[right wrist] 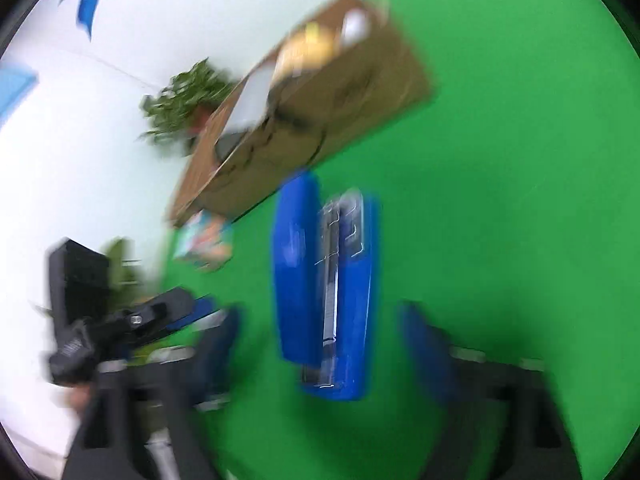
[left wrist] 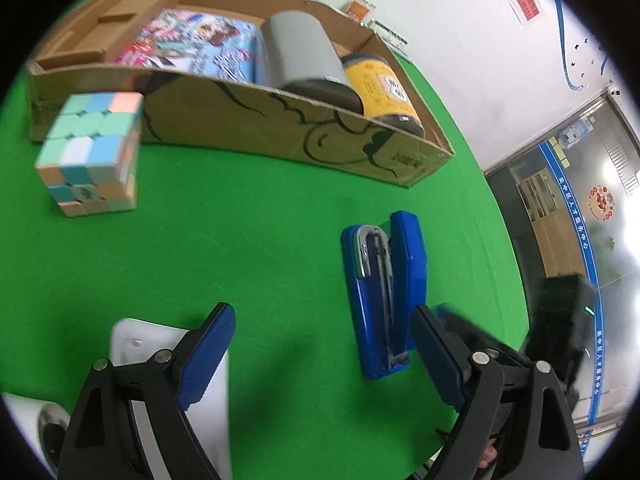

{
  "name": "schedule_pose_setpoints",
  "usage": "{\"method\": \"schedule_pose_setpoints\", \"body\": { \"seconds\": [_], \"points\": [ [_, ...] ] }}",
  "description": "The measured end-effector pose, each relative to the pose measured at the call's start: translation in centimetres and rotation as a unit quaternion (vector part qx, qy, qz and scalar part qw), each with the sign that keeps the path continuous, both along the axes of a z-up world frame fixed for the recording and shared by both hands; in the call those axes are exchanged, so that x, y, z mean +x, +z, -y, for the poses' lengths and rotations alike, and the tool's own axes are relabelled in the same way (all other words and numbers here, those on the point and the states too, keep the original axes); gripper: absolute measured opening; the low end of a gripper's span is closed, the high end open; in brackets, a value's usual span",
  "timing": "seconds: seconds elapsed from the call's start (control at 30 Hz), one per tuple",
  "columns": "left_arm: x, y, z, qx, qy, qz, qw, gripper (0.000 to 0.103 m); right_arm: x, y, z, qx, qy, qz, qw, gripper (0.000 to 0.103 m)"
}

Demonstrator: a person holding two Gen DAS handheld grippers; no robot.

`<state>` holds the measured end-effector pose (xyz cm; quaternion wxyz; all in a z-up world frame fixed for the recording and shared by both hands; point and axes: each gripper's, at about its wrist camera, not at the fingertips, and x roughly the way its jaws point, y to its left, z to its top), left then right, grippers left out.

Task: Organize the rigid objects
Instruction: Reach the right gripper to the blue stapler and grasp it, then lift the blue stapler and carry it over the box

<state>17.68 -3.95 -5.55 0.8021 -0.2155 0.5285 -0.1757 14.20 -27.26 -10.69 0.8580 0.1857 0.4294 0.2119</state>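
A blue stapler [left wrist: 384, 292] lies on its side on the green table [left wrist: 260, 240], just left of my left gripper's right finger. My left gripper [left wrist: 322, 312] is open and holds nothing. In the blurred right wrist view the stapler [right wrist: 324, 280] has its near end between the wide-apart fingers of my right gripper [right wrist: 320, 314], and the pads stand clear of it. A pastel puzzle cube [left wrist: 92, 152] stands in front of the cardboard box [left wrist: 280, 128]. The box holds a colourful book [left wrist: 192, 44], a grey cylinder [left wrist: 304, 52] and a yellow can [left wrist: 380, 88].
A white object [left wrist: 132, 344] lies under my left gripper's left finger. The table's curved edge [left wrist: 508, 240] runs close to the right of the stapler. The right wrist view shows the box [right wrist: 320, 120], the cube [right wrist: 206, 244] and a green plant [right wrist: 180, 100] behind.
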Motion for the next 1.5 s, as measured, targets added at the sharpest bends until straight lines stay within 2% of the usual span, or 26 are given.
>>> {"method": "schedule_pose_setpoints", "body": {
  "seconds": [0.07,0.17,0.27,0.37,0.4,0.43,0.5,0.6,0.8,0.9,1.03,1.07,1.1,1.17,1.3,1.4,1.5],
  "points": [
    [0.4,-0.2,0.8,-0.013,-0.012,-0.004,0.9998,0.088,-1.3,0.8,-1.7,-0.072,0.03,0.05,0.996,0.103],
    [1.2,-0.6,1.8,-0.022,-0.017,-0.01,0.9996,0.088,-2.7,0.2,-5.0,-0.15,0.05,0.083,0.984,0.102],
    [2.7,-1.4,2.9,-0.028,-0.029,-0.021,0.999,0.088,-3.9,-0.2,-8.2,-0.194,0.058,0.115,0.972,0.102],
    [3.7,-2.2,4.0,-0.034,-0.058,-0.032,0.9972,0.088,-4.3,-0.8,-10.0,-0.194,0.041,0.116,0.973,0.099],
    [4.1,-2.6,4.2,-0.037,-0.065,-0.043,0.9962,0.088,-4.2,-1.2,-10.2,-0.2,0.036,0.109,0.973,0.092],
    [4.3,-2.6,4.3,-0.044,-0.067,-0.036,0.9962,0.088,-4.2,-1.5,-10.3,-0.205,0.034,0.103,0.973,0.078],
    [4.6,-2.7,4.4,-0.057,-0.077,-0.05,0.9942,0.088,-4.1,-2.2,-10.6,-0.21,0.04,0.078,0.974,0.06],
    [4.5,-2.8,4.7,-0.076,-0.088,-0.055,0.9917,0.088,-4.6,-2.8,-11.4,-0.22,0.035,0.083,0.971,0.054],
    [2.7,-3.1,4.8,-0.094,-0.098,-0.069,0.9884,0.088,-4.8,-3.8,-12.2,-0.208,0.027,0.056,0.976,0.052],
    [2.3,-3.1,5.0,-0.091,-0.098,-0.067,0.9888,0.088,-4.9,-4.1,-12.1,-0.172,0.032,0.033,0.984,0.052],
    [1.9,-2.8,6.1,-0.064,-0.103,-0.067,0.9903,0.071,-4.9,-4.9,-12.3,-0.125,0.039,0.013,0.991,0.051],
    [1.7,-2.6,6.2,-0.049,-0.103,-0.064,0.9914,0.062,-4.9,-5.1,-12.3,-0.119,0.038,0.013,0.992,0.051],
    [1.7,-2.5,6.2,-0.035,-0.102,-0.063,0.9922,0.06,-4.8,-5.3,-12.3,-0.114,0.036,0.013,0.993,0.051],
    [1.6,-2.5,6.0,-0.042,-0.101,-0.066,0.9918,0.059,-4.4,-5.7,-12.0,-0.109,0.035,0.012,0.993,0.051],
    [1.1,-2.3,6.0,-0.029,-0.098,-0.058,0.9931,0.059,-4.8,-6.2,-12.4,-0.104,0.04,0.016,0.994,0.051],
    [0.7,-1.5,5.5,-0.036,-0.087,-0.045,0.9945,0.058,-4.4,-4.5,-12.9,-0.106,0.043,0.036,0.993,0.051],
    [-0.1,0.6,4.3,-0.043,-0.074,-0.018,0.9962,0.058,-4.8,-2.4,-13.2,-0.106,0.048,0.062,0.991,0.051]
  ]
}}
